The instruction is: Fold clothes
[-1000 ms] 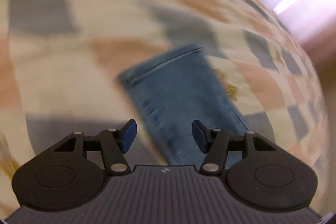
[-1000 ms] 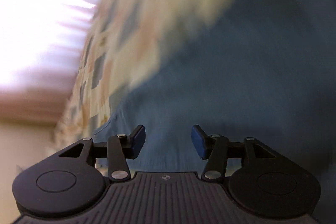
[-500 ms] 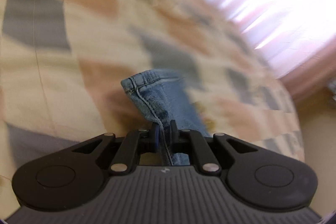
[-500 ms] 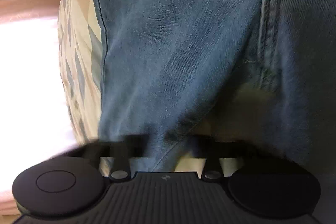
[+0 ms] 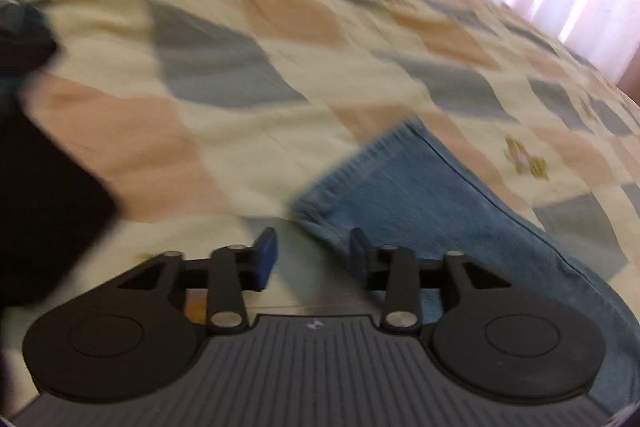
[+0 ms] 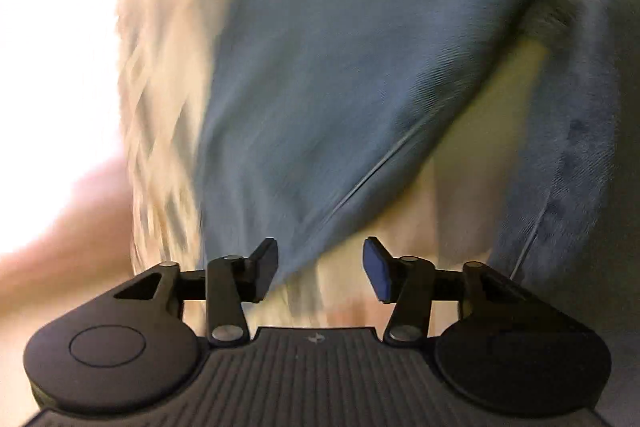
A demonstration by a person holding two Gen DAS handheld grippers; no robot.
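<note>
Left gripper [image 5: 312, 259]: jaws parted and opening, nothing pinched. The jeans [image 5: 432, 211] lie on the checked quilt [image 5: 224, 75]; the leg hem sits at 1 o'clock from the pads, just beyond them. A dark item [image 5: 36, 195], too blurred to identify, lies at 9 o'clock.

Right gripper [image 6: 320, 267]: jaws parted and opening, gripping nothing. The jeans [image 6: 340, 67] spread from 11 to 2 o'clock; a fabric edge runs just ahead of the left pad.
</note>
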